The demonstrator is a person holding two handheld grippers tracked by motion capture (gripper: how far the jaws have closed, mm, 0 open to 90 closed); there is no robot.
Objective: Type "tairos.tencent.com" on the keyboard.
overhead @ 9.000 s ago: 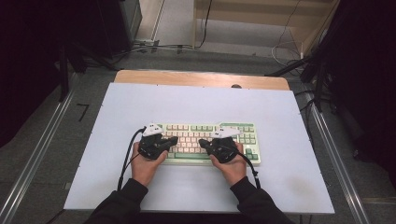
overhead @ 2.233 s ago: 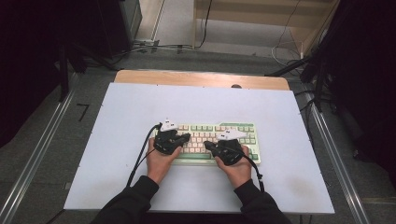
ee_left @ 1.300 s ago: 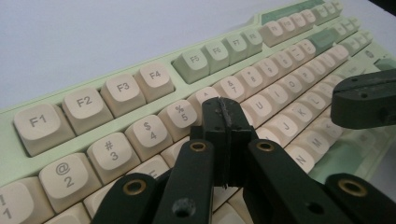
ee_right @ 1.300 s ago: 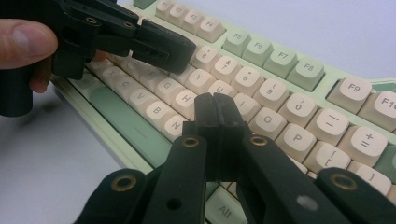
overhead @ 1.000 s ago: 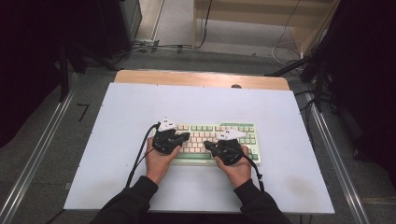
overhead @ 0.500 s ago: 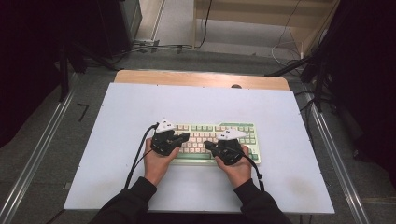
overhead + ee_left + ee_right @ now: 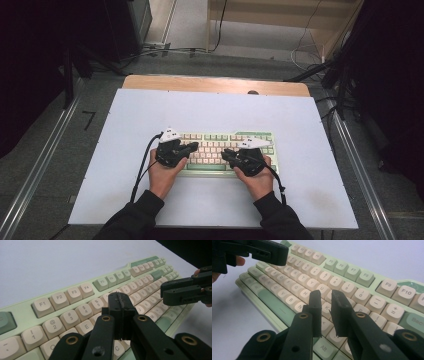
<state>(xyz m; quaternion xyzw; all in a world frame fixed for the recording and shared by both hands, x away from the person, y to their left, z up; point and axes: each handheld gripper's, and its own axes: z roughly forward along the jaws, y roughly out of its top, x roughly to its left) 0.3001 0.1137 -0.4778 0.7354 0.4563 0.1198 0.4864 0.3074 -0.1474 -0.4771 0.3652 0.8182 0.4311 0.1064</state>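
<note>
— Toward the near edge of the worktop, a little right of its middle: is that where the keyboard lies?

— Yes. It lies flat on the pale sheet, long side along the near edge, well apart from both side edges. Pale green case, cream keys, darker green keys at some ends.

— And the tongs?

— Both are over it. The left tongs hang above the keyboard's left end, held in the person's left hand; the right tongs sit over the right half, in the right hand. Their tips point inward, toward each other.

— Are the left tongs clenched?

— Clenched on nothing. In the left gripper view the left tongs have their two black jaws pressed face to face, above the keys just under the number row, with the 5 key close by. I cannot tell whether the tips touch a key.

— The right ones?

— Slightly released. In the right gripper view the right tongs show a narrow gap between the jaws, which have just been opening, and no object is between them. The K key shows through that gap.

— Does each see the other?

— Yes. The left gripper view has the right tongs at its right edge, over the far keys. The right gripper view has the left tongs at its top left corner.
</note>
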